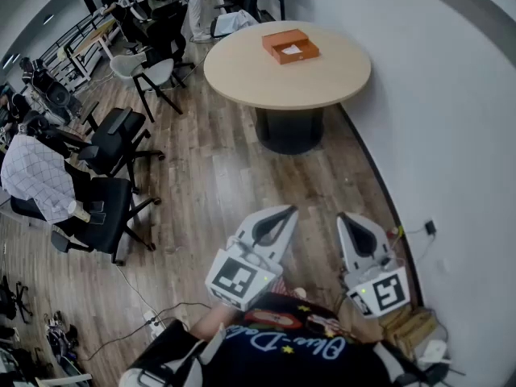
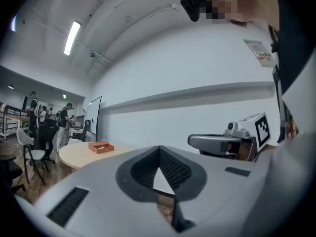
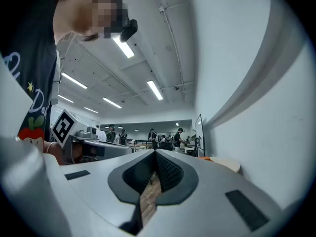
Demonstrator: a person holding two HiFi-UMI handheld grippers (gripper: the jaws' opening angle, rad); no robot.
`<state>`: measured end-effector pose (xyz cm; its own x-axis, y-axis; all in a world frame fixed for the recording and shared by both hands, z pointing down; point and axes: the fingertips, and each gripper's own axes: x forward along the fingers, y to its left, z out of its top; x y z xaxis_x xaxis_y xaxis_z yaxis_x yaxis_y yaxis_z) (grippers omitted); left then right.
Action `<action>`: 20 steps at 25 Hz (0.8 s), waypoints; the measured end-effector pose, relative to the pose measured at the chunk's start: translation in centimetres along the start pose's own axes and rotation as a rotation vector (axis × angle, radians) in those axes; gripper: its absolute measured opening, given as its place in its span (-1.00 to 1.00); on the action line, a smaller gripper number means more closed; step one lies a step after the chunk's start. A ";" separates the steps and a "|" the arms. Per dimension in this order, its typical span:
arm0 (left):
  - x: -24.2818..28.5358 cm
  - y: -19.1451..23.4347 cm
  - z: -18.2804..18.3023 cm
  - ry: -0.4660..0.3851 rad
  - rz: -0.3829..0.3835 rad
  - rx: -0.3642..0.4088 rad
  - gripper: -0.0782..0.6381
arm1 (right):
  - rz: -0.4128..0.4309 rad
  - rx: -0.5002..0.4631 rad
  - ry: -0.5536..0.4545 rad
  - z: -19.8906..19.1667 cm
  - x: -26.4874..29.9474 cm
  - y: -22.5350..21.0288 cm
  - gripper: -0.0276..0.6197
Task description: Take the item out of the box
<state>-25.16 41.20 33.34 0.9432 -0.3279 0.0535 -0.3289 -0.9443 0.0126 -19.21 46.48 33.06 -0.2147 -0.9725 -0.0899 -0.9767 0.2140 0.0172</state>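
I hold both grippers low and close to my body, side by side, pointing forward over the wood floor (image 1: 242, 160). The left gripper (image 1: 289, 210) leans a little to the right. The right gripper (image 1: 342, 216) leans a little to the left. Their tips are near each other but apart. The marker cube on each one sits at the back end, near my chest.

In the left gripper view the two jaws meet at the tips, with nothing between them. Through the small hole behind the tips I see only wall and floor. In the right gripper view the jaws are pressed together too and hold nothing. Only floor shows through the gap there. Neither gripper touches anything.

The box (image 1: 290, 45) is orange and open. It sits on the round counter (image 1: 322, 83), toward the far side of the top and well apart from both grippers. A white thing (image 1: 292, 50) lies inside it. It is too small for me to tell what it is, maybe a card or paper.

The counter stands close to the white wall (image 1: 435, 119) on my right. Black chairs (image 1: 113, 139) stand on the floor to my left, and people are far off at the back of the room.
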 end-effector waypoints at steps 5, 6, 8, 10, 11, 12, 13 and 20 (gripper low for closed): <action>-0.4 0.2 -0.2 0.006 -0.003 0.005 -0.82 | -0.014 0.012 -0.031 0.2 -0.1 0.1 -0.92; -0.3 0.1 -0.2 0.006 -0.006 0.006 -0.82 | -0.017 0.020 -0.041 0.4 -0.2 0.1 -0.92; 0.0 -0.1 -0.2 0.004 -0.014 0.009 -0.82 | -0.017 0.021 -0.050 0.5 -0.4 0.0 -0.92; 0.4 -0.4 -0.1 0.001 -0.024 0.016 -0.82 | -0.021 0.014 -0.049 0.5 -0.7 -0.1 -0.92; 0.7 -0.5 -0.1 0.000 -0.031 0.018 -0.82 | -0.024 0.010 -0.049 0.4 -0.8 -0.2 -0.92; 0.9 -0.7 -0.1 -0.001 -0.039 0.018 -0.82 | -0.028 0.006 -0.048 0.4 -1.0 -0.3 -0.92; 1.1 -0.9 -0.1 -0.001 -0.046 0.015 -0.82 | -0.032 0.003 -0.046 0.4 -1.2 -0.4 -0.92; 4.0 -1.0 -0.1 -0.002 -0.100 0.029 -0.82 | -0.045 0.017 -0.052 0.7 -0.6 -2.4 -0.92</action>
<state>-21.01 40.84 33.66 0.9713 -0.2323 0.0512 -0.2320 -0.9726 -0.0116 -16.71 46.63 32.41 -0.1697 -0.9752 -0.1423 -0.9851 0.1722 -0.0048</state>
